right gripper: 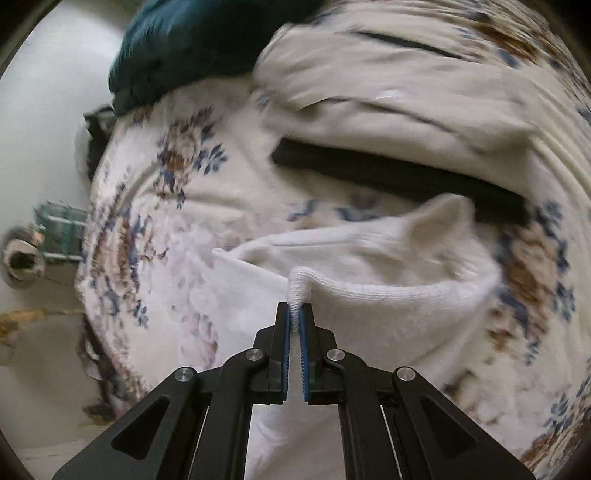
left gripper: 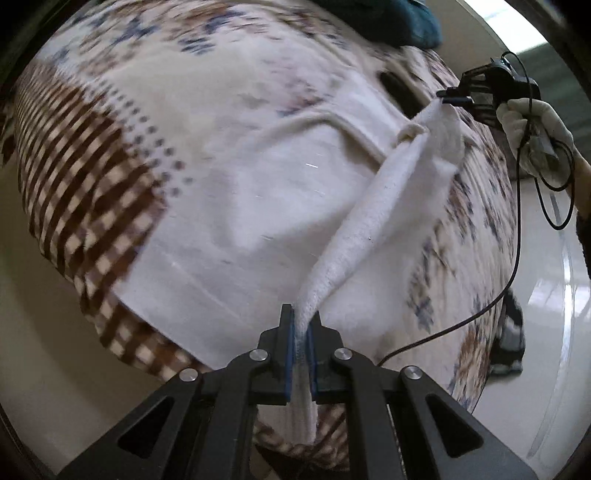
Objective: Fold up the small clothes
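From my left wrist view, the left gripper [left gripper: 301, 323] has its jaws drawn narrow on one end of the white garment [left gripper: 373, 221], the cloth bunched between the blue pads [left gripper: 290, 354] and trailing out beneath them; from there the garment runs up toward two o'clock as a taut, twisted band to the right gripper [left gripper: 456, 96], which pinches the far end; the gloved right hand [left gripper: 532, 129] holds that tool, with a black cable [left gripper: 517, 236] looping down from it toward five o'clock. Under the garment lies the floral bedspread [left gripper: 258, 92], with a brown checked band [left gripper: 85, 177] at nine o'clock and a dark teal cloth [left gripper: 399, 18] at twelve.

In my right wrist view, the right gripper [right gripper: 294, 314] is closed narrow on a ribbed edge of the white garment [right gripper: 399, 280], which spreads toward three o'clock over the floral bedspread [right gripper: 166, 206]; a beige garment [right gripper: 388, 81] with a black band [right gripper: 388, 173] beneath it lies at one o'clock, touching the white one's raised fold; the dark teal cloth [right gripper: 192, 40] sits at eleven. Both views are blurred.
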Demonstrator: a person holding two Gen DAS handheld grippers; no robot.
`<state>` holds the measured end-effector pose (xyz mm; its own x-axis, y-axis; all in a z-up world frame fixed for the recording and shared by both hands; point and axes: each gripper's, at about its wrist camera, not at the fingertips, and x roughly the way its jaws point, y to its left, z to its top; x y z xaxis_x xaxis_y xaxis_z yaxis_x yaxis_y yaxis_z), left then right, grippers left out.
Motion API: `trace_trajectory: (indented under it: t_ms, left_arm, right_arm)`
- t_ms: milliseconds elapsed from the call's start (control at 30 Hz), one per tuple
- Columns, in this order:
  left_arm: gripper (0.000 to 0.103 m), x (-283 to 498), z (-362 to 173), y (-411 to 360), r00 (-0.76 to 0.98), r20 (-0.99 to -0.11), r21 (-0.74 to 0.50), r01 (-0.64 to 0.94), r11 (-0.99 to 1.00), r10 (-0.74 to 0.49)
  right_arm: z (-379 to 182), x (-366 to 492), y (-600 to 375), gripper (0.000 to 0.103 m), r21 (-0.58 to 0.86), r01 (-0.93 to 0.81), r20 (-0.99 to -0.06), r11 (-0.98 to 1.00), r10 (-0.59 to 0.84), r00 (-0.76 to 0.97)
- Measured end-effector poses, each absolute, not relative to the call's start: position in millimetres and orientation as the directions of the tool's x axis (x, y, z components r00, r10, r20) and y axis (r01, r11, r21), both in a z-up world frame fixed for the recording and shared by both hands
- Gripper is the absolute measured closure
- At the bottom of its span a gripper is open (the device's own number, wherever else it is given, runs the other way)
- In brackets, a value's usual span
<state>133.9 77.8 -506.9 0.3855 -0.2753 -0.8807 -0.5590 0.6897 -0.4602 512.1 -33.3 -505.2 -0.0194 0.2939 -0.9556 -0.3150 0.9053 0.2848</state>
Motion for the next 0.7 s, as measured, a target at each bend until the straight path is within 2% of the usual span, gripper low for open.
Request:
trace_trajectory:
  t_ms: [133, 300, 367, 433, 467, 533, 600, 633, 667, 700]
  left_arm:
    - [0.099, 127.9, -531.8, 132.1, 0.404, -0.862, -0.505, -0.637, 0.583, -0.306]
    - [0.099, 129.5, -554.7, 175.1, 0.386, -0.869, -0.494, -0.649, 0.579, -0.310]
    - [0.099, 134.7, -567.5, 182.6, 0.361, -0.872, -0.490, -0.638, 0.594, -0.332]
    - [0.097, 137.4, -586.4, 190.3, 0.338, -0.859, -0.509, -0.640, 0.575, -0.384]
    - [0.094, 138.9, -593.9, 192.6, 0.327, -0.849, -0.523, -0.637, 0.566, -0.416]
    - [0.094, 138.3, -598.7, 196.6, 0.301, -0.844, -0.523, -0.643, 0.559, -0.443]
    - [0.080, 134.1, -592.5, 200.5, 0.321, -0.829, -0.548, -0.626, 0.554, -0.458]
    - [0.074, 133.5, -588.9, 201.2, 0.317, -0.833, -0.544, -0.624, 0.562, -0.454]
    - [0.063, 132.7, -586.5, 201.6, 0.312, -0.836, -0.539, -0.620, 0.570, -0.451]
    - [0.060, 132.3, -584.5, 201.6, 0.315, -0.832, -0.547, -0.611, 0.573, -0.457]
  right_arm:
    - [-535.2, 508.5, 34.0, 0.098, 0.187, -0.366, -0.981, 0.911, 0.195, -0.017]
    - [-571.4, 511.2, 84.0, 0.098, 0.099, -0.389, -0.995, 0.916, 0.101, -0.017]
    - [-589.2, 513.0, 99.0, 0.098, 0.058, -0.402, -0.998, 0.914, 0.051, -0.026]
    - [-604.5, 514.1, 98.6, 0.096, 0.077, -0.366, -0.995, 0.928, 0.048, -0.088]
    - [-605.6, 512.5, 94.7, 0.093, 0.100, -0.343, -0.992, 0.934, 0.067, -0.104]
    - [-596.7, 496.0, 77.4, 0.068, 0.156, -0.320, -0.984, 0.934, 0.118, -0.136]
    - [-579.4, 468.1, 51.7, 0.053, 0.197, -0.332, -0.978, 0.923, 0.161, -0.132]
    - [-567.6, 443.4, 27.6, 0.052, 0.196, -0.335, -0.979, 0.922, 0.165, -0.119]
    - [-560.5, 419.2, 3.9, 0.052, 0.203, -0.327, -0.978, 0.923, 0.174, -0.117]
    - [-558.3, 400.0, -15.3, 0.052, 0.214, -0.311, -0.975, 0.926, 0.183, -0.127]
